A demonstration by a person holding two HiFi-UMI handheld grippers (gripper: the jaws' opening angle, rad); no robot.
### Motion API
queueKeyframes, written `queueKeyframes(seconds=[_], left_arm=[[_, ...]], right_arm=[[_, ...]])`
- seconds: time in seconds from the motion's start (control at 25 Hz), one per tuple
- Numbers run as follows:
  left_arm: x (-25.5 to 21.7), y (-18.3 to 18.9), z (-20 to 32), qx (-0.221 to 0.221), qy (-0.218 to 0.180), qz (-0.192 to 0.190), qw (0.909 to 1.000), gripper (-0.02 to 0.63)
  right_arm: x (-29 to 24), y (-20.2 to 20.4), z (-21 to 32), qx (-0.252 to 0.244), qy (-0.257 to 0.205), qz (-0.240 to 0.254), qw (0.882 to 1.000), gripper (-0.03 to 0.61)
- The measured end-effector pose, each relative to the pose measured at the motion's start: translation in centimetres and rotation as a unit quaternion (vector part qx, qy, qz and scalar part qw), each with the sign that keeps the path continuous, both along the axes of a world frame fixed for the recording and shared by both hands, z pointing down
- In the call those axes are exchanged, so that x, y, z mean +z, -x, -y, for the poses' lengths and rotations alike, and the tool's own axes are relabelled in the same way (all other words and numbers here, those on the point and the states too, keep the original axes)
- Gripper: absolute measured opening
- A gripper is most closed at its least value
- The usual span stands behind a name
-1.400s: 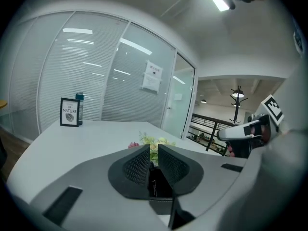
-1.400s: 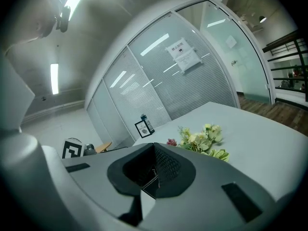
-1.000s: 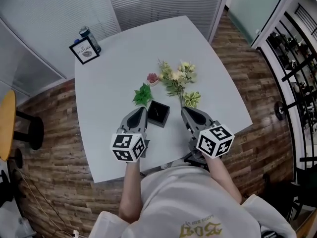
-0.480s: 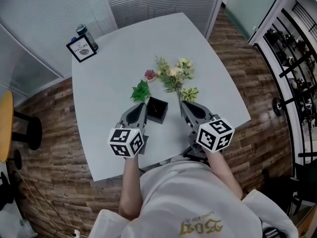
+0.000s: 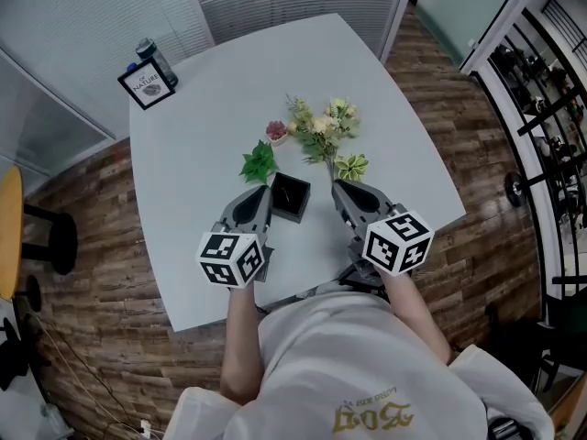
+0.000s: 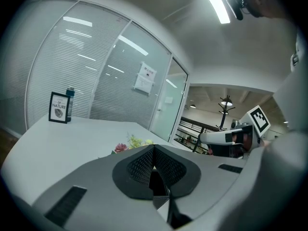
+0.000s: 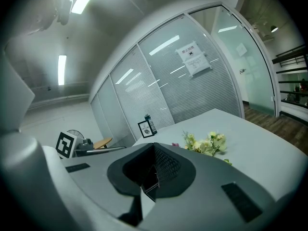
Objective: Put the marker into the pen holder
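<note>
A black square pen holder (image 5: 291,197) stands on the white table (image 5: 211,145), near its front edge. My left gripper (image 5: 264,189) lies just left of the holder and my right gripper (image 5: 337,185) just right of it, both pointing away from me. In the left gripper view the left gripper (image 6: 154,147) has its jaws meeting at the tip with nothing between them. The right gripper (image 7: 154,146) looks the same in its own view. I cannot make out a marker in any view.
Artificial flowers (image 5: 321,134), a green leafy sprig (image 5: 260,165), a small pink bloom (image 5: 277,132) and a yellow-green sprig (image 5: 351,166) lie just beyond the holder. A framed card (image 5: 147,87) and a bottle (image 5: 149,55) stand at the far left corner. Wooden floor surrounds the table.
The head view has shifted a little, so everything sits slightly higher. Both grippers keep their places on either side of the holder, jaws still together.
</note>
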State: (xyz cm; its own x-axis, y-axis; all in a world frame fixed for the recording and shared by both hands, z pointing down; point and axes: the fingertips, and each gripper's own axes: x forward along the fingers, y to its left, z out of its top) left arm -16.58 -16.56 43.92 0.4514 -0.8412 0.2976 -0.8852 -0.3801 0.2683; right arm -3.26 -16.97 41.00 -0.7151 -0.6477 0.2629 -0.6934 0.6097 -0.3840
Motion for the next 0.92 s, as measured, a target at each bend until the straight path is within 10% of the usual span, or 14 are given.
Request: queueKeyframes(seconds=[0.92], left_arm=[[1.01,-0.01,0.16,0.012,0.016,0.000,0.9998,0.012]], right_arm=[[0.28,0.57,0.10,-0.003,0.007,0.000,1.000,0.017]])
